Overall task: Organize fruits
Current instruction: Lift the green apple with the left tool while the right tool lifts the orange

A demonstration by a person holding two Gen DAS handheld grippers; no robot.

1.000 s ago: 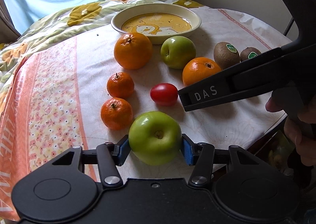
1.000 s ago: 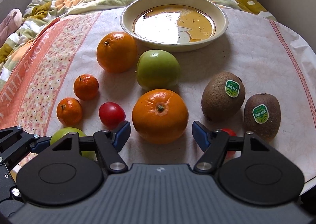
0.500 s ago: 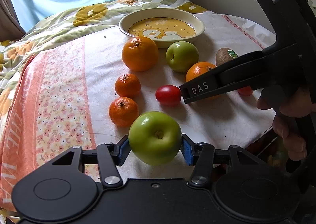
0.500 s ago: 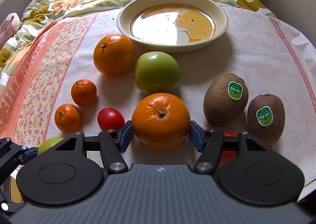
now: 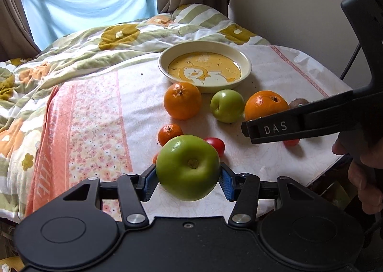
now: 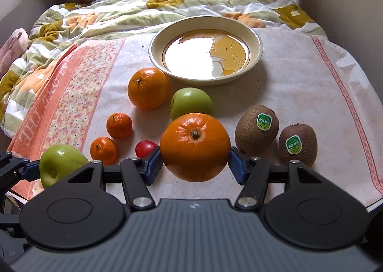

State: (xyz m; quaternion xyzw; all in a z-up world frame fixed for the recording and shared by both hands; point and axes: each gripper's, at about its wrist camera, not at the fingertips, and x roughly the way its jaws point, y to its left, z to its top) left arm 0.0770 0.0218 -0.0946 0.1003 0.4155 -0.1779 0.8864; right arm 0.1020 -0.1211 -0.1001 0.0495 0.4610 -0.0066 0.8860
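Observation:
My left gripper [image 5: 188, 179] is shut on a green apple [image 5: 188, 167] and holds it above the table's front edge; the apple also shows in the right wrist view [image 6: 61, 164]. My right gripper [image 6: 194, 164] is shut on a large orange [image 6: 195, 146], lifted off the cloth; the orange shows in the left wrist view [image 5: 265, 105]. A cream bowl [image 6: 253, 43] stands at the back. On the cloth lie a second orange [image 6: 148, 88], a second green apple [image 6: 191, 103], two mandarins [image 6: 119, 125] [image 6: 103, 151], a red tomato [image 6: 146, 148] and two kiwis [image 6: 256, 125] [image 6: 298, 145].
The table wears a white and pink floral cloth [image 6: 299, 94]. A flowered quilt [image 6: 143, 8] lies behind it. A second small tomato [image 5: 290, 142] lies near the right edge, partly behind my right gripper's arm [image 5: 299, 124]. A wall stands at the right.
Both grippers have risen with their fruit. The right gripper closed on the large orange and lifted it; the left carried the green apple higher above the table.

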